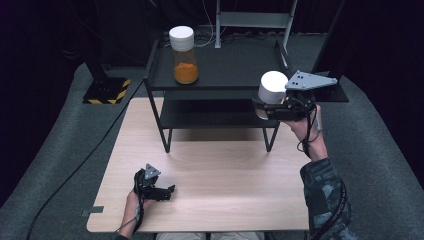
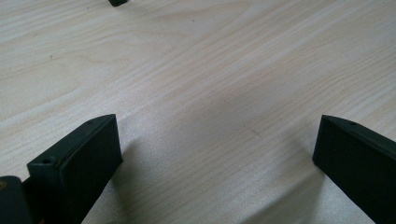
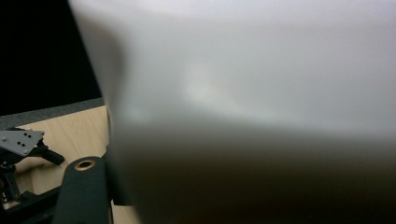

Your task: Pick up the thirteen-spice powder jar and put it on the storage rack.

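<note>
Right hand-held gripper (image 1: 270, 107) clamps what looks like a white-lidded jar (image 1: 272, 87) beside the shelf (image 1: 225, 70).

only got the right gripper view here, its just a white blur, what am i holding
Observer: A jar with a white lid, clamped in the right gripper, as the high view shows.
Operator: where is it relative to the shelf
Observer: In the air at the right front corner of the black shelf, about level with its top tier, not resting on it.
Operator: anything on that shelf already
Observer: One jar of orange powder with a white lid stands upright at the left of the top tier.
Operator: and my other hand
Observer: The left gripper rests low on the wooden table, jaws open with nothing between them.
</note>
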Available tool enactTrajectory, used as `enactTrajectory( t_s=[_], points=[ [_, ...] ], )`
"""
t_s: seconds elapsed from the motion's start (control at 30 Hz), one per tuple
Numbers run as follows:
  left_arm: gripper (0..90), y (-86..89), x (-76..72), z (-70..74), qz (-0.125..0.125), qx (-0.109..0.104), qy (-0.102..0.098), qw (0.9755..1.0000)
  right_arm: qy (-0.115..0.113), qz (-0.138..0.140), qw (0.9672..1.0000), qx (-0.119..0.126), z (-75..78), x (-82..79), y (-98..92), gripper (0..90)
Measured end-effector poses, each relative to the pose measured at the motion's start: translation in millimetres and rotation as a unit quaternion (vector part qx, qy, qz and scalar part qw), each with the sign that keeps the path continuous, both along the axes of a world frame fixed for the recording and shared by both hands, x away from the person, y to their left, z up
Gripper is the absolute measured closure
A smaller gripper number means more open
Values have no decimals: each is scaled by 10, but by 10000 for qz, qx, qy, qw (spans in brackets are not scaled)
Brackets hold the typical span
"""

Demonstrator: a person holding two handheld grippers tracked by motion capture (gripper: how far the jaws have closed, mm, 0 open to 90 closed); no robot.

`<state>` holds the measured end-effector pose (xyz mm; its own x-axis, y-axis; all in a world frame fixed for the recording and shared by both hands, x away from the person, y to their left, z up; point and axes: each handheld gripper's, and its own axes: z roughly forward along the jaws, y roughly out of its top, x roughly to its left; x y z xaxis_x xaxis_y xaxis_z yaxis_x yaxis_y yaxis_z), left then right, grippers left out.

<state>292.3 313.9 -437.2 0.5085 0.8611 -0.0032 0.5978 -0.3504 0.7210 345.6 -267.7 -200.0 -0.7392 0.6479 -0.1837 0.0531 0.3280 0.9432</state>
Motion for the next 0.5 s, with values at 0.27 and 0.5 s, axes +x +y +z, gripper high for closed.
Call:
enactTrajectory(
  t_s=[0.27,0.5],
  points=[
    [5,0,0,0,-1,0,0,10000,-52,-30,10000,26,57,-8,-8,299],
    [4,0,1,0,-2,1,1,10000,-73,-4,9999,79,96,8,-19,299]
  ],
)
